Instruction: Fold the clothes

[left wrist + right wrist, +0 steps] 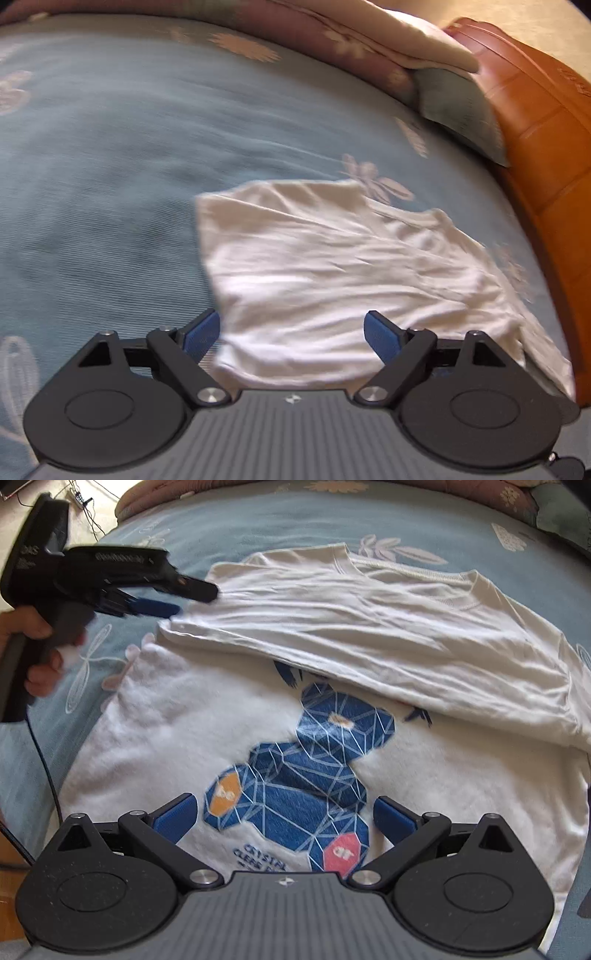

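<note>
Lying on the bed (229, 528), the shirt (177, 738) reads "CRYSTAL", "be", "ar". Left hand-held gripper (291, 332) and right hand-held gripper (284, 816) both released.

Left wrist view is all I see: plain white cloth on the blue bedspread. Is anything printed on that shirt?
Observer: Yes. The right wrist view shows a blue geometric bear print on the T-shirt.
Operator: Is the print fully uncovered?
Observer: No, a folded-over flap of the shirt covers its top.
Operator: And the tool in my other hand?
Observer: The right tongs stand open above the print, gripping nothing.
</note>
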Motion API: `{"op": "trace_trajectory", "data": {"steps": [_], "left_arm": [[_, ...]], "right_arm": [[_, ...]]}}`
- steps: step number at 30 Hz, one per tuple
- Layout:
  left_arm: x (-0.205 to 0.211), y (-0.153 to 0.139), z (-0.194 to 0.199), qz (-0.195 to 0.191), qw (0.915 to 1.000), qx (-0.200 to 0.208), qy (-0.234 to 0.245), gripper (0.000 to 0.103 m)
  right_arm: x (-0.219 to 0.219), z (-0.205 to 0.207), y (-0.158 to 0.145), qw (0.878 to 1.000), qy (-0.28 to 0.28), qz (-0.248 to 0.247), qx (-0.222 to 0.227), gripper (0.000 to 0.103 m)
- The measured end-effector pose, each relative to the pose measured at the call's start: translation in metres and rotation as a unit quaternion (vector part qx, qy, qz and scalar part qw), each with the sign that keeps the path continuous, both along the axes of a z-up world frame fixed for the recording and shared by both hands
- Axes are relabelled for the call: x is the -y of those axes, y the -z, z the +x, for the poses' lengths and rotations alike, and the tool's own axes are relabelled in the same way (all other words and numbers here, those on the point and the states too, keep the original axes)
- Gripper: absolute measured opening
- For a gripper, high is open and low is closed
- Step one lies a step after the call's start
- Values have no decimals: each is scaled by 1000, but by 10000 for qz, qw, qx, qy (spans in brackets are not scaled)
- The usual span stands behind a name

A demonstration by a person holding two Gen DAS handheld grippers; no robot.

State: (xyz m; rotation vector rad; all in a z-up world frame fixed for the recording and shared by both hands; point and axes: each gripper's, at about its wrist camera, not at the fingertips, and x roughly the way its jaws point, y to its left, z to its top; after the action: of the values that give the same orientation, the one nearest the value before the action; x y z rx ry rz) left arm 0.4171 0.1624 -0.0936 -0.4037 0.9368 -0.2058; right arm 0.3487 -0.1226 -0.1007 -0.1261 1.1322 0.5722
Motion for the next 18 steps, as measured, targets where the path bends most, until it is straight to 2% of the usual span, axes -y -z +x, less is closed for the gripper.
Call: {"op": "trace_trajectory", "data": {"steps": [3, 6, 8, 10, 12, 18], "left_arm": [[5, -11, 1, -253, 9991, 233, 265, 89], [24, -5, 11, -249, 9971, 215, 687, 89], [28, 9, 19, -160, 9981, 24, 592, 89], [20, 21, 22, -55, 9996, -223, 185, 85], [13, 14, 20, -187, 9995, -237, -133, 85], [26, -11, 32, 41, 9993, 241, 289, 90]], "right_arm": [[-3, -7, 2, 9996, -161, -138, 200, 103], [-12, -13, 5, 9978, -303, -423, 403, 103], [-15, -16, 6, 9967, -351, -531, 507, 103], [-15, -17, 7, 9964, -355, -536, 560, 103], [-13, -18, 7, 9962, -379, -497, 598, 103], [-10, -26, 10, 9945, -395, -443, 857, 103]]}}
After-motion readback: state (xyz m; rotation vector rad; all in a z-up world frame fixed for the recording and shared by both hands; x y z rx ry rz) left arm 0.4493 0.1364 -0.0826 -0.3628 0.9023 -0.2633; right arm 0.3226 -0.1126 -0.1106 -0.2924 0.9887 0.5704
